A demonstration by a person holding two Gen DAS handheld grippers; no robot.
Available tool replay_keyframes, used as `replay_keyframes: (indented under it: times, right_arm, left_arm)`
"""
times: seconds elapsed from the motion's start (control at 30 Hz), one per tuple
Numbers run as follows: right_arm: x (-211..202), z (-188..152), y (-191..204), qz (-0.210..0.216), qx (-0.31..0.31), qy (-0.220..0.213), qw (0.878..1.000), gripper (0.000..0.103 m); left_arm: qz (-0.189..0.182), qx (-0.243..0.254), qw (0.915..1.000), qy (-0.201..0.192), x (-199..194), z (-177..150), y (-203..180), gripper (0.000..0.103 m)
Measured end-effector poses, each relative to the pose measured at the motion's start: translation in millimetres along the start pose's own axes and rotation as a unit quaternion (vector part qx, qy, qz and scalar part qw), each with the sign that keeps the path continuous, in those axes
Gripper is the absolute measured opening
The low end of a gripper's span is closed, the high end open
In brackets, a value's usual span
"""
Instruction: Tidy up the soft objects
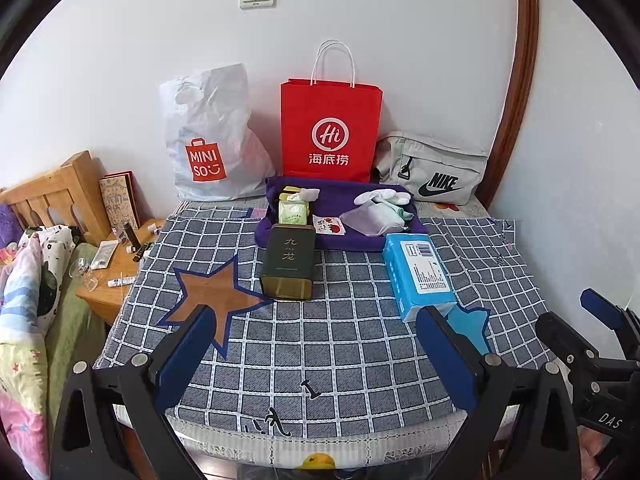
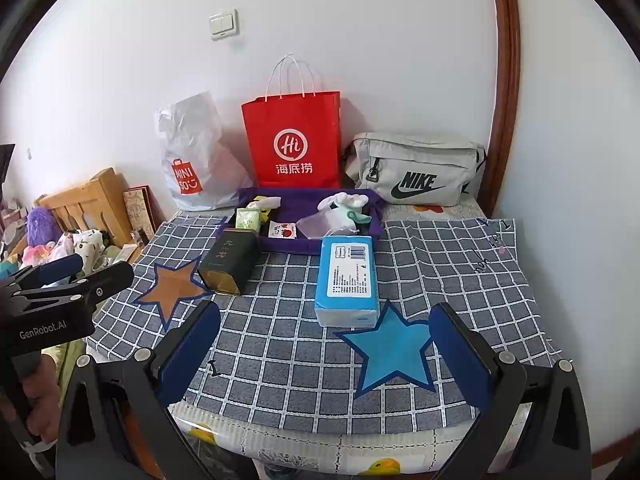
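Lying well ahead of both claws: socks in purple tray; left claw, right claw wide open, empty.

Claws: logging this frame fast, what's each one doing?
Left claw: open, holding nothing.
Right claw: open, holding nothing.

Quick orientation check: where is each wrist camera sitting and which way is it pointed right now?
Left wrist: on the left gripper, low over the checked cloth, facing the wall; the right gripper shows at its right edge.
Right wrist: on the right gripper, further right, same heading; left gripper and a hand show at its left.
Shared: red paper bag, blue tissue pack, dark tin.
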State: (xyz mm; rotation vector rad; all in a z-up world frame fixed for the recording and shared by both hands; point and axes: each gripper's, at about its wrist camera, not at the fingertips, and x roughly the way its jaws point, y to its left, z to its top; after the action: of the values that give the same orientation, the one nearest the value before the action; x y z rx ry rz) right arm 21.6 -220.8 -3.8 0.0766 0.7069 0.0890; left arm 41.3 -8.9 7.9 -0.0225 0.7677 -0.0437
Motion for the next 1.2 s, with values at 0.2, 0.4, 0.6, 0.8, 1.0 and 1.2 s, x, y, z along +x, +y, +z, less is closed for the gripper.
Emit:
replay_keyframes:
  times: [0.2, 0.4, 0.6, 0.8, 1.0, 1.2]
  right_arm:
    - [1.6, 0.4, -2.4, 0.001, 0.004, 0.002, 1.0, 0.103]
    - [2.3, 0.6, -3.4, 0.002, 0.004, 0.002, 1.0, 0.103]
    - [2.4, 0.6, -3.5, 0.002, 0.004, 0.003, 1.0, 0.102]
    - [2.4, 0.3, -3.4, 0.002, 0.005, 0.003, 1.0, 0.102]
    - [2.0, 0.2, -4.0, 0.003, 0.004, 0.002, 1.0, 0.103]
    - [0.4, -0.2, -2.7, 0.003, 0.004, 0.001, 1.0, 0.103]
  left_arm:
    - [-0.002, -0.002, 1.0, 0.003, 1.5, 0.8, 1.1, 0.101]
    - [-0.001, -0.004, 1.0, 0.005, 2.7, 1.2, 2.0, 0.101]
    - [-0.002, -0.003, 1.0, 0.006, 2.8, 1.5, 2.1, 0.101]
    - [-0.003, -0.004, 1.0, 0.004, 2.6, 0.3, 1.1, 0.101]
    - [-0.002, -0.005, 1.0, 0.005, 2.2, 0.4, 1.0, 0.101]
    - [-0.003, -0.006, 1.0, 0.004, 2.0, 0.2, 1.6, 0.101]
